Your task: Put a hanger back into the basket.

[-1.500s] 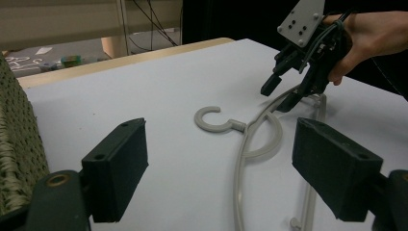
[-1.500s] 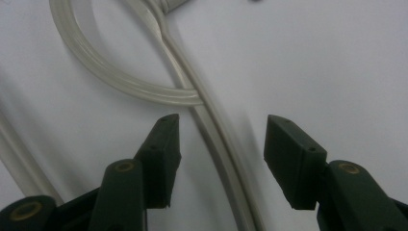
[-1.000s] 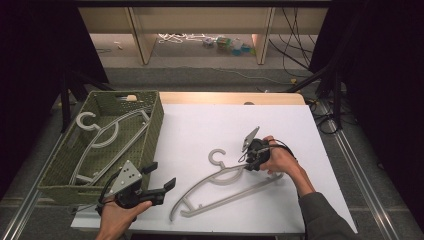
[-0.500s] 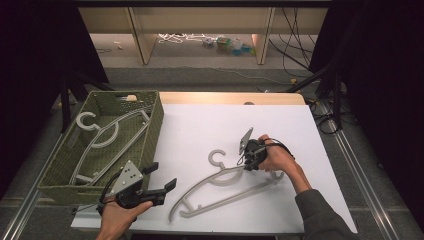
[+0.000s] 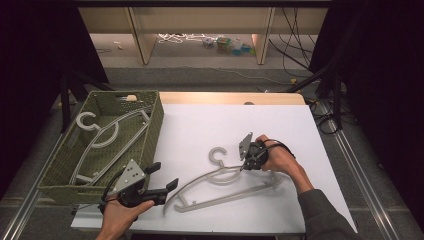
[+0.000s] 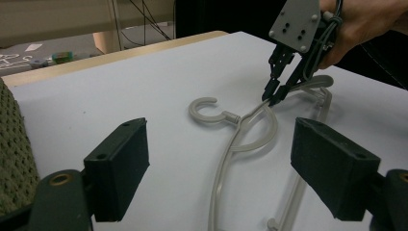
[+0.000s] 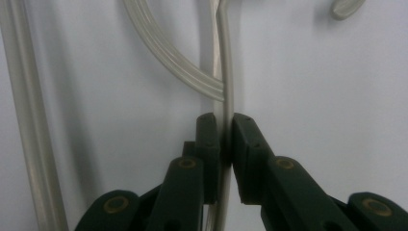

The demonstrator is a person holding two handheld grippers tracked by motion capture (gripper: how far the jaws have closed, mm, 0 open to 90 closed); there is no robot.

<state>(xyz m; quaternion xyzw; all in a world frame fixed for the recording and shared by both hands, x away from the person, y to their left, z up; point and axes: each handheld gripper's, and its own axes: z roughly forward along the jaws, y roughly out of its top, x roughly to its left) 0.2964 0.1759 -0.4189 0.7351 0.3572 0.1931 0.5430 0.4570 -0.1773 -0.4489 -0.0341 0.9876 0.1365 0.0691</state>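
1. A white tabletop [image 5: 320, 130] carries a pale grey plastic hanger [image 5: 227, 185] lying flat near the middle; its hook [image 5: 217, 155] points away from the person.
2. The right gripper [image 5: 243, 166] now reaches the hanger's upper arm, just beside the neck; one second ago it hovered slightly farther right and higher, and it has since drifted left and down onto the bar.
3. In the right gripper view the jaws stand pressed against both sides of the thin bar, pinching the hanger [image 7: 224, 86]; this suggests the grasp is made and a lift could follow.
4. The left gripper [image 5: 167, 186] waits low at the near left of the tabletop, unchanged from a second ago; its jaws are spread wide and hold nothing; in its own view the hanger [image 6: 240, 139] lies ahead between them, well apart.
5. A green woven basket [image 5: 155, 125] sits at the left edge of the tabletop; a second hanger [image 5: 107, 140] of the same kind already lies inside it; the likely aim is to add this one.
6. No brand, label or legible writing appears on the hangers, the basket or the grippers.
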